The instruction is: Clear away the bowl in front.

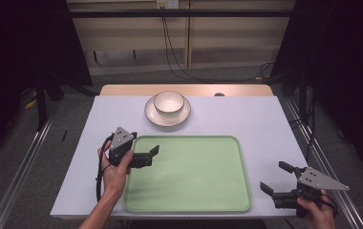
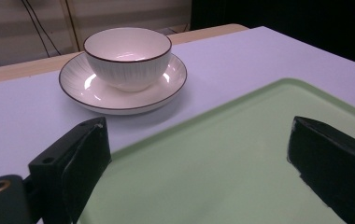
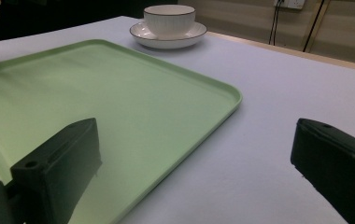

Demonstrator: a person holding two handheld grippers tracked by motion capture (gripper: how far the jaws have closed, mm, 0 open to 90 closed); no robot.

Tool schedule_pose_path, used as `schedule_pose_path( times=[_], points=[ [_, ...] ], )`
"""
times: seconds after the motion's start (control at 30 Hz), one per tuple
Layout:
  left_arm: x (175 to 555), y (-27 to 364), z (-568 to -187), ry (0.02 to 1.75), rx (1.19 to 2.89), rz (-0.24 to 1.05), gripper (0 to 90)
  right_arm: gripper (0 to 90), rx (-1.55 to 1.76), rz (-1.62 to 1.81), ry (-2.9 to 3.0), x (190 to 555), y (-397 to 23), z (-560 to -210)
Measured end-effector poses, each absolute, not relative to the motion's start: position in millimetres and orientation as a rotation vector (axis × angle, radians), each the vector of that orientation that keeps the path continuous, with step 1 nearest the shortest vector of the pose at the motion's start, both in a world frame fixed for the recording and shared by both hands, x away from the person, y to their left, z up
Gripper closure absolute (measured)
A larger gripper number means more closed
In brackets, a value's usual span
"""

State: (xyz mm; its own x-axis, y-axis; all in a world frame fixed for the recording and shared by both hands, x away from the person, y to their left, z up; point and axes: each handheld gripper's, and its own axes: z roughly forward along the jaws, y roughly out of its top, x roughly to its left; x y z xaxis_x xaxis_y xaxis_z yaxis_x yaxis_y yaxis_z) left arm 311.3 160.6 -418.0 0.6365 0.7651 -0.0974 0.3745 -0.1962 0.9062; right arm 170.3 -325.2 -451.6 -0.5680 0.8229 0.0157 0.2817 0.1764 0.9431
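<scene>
Item one: a flat, pale green plastic tray [image 1: 189,174] with rounded corners and a low raised rim, lying on the near half of the lilac-topped table [image 1: 261,119].

Item two: a white ceramic bowl with a thin dark rim [image 1: 169,102], seated upright in the middle of a white ribbed saucer with a matching dark edge [image 1: 167,117]. We place the pair on the table just beyond the tray's far edge, apart from it.

Item three: the left gripper [image 1: 154,151], black, held over the tray's left edge and pointing across it. We see its jaws spread wide with nothing between them.

Item four: the right gripper [image 1: 275,177], black, held off the tray's near right corner over the table. Its jaws likewise stand well apart and empty.
</scene>
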Motion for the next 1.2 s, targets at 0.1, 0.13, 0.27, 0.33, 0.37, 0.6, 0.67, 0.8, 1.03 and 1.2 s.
schedule_pose_path(
  times=[0.1, 0.13, 0.27, 0.33, 0.37, 0.6, 0.67, 0.8, 1.03, 1.2],
  points=[
    [322.6, 159.1, -418.9, 0.93, 1.814, 0.469, 6.1, 1.1, 1.036, 1.392, 1.947, 170.7, -325.3, -451.8],
    [326.4, 158.7, -418.7, 0.929, 1.82, 0.476, 6.2, 1.1, 1.035, 1.392, 1.949, 170.7, -325.3, -451.8],
    [339.7, 153.8, -418.6, 0.897, 1.861, 0.469, 6.1, 1.2, 1.031, 1.389, 1.95, 170.4, -325.6, -451.8],
    [344.7, 150.7, -417.5, 0.89, 1.887, 0.486, 5.7, 1.3, 1.034, 1.391, 1.952, 171.0, -324.9, -452.2],
    [348.2, 149.2, -417.3, 0.888, 1.87, 0.48, 5.8, 1.3, 1.036, 1.389, 1.952, 171.0, -324.9, -452.1],
    [372.0, 141.8, -417.7, 0.922, 1.845, 0.46, 5.5, 1.6, 1.033, 1.39, 1.955, 170.8, -325.0, -452.2],
    [375.7, 141.3, -417.6, 0.932, 1.843, 0.455, 5.7, 1.7, 1.036, 1.385, 1.951, 170.8, -325.1, -452.5],
    [392.9, 138.6, -412.6, 0.96, 1.865, 0.477, 8.5, 1.8, 1.033, 1.385, 1.957, 171.3, -324.9, -452.8],
    [412.6, 137.5, -409.1, 0.974, 1.853, 0.445, 8.5, 2.0, 1.039, 1.384, 1.965, 171.3, -325.2, -453.2],
    [423.1, 130.6, -409.1, 1.005, 1.862, 0.47, 10.1, 2.1, 1.036, 1.384, 1.967, 171.6, -324.8, -453.3]
  ],
)
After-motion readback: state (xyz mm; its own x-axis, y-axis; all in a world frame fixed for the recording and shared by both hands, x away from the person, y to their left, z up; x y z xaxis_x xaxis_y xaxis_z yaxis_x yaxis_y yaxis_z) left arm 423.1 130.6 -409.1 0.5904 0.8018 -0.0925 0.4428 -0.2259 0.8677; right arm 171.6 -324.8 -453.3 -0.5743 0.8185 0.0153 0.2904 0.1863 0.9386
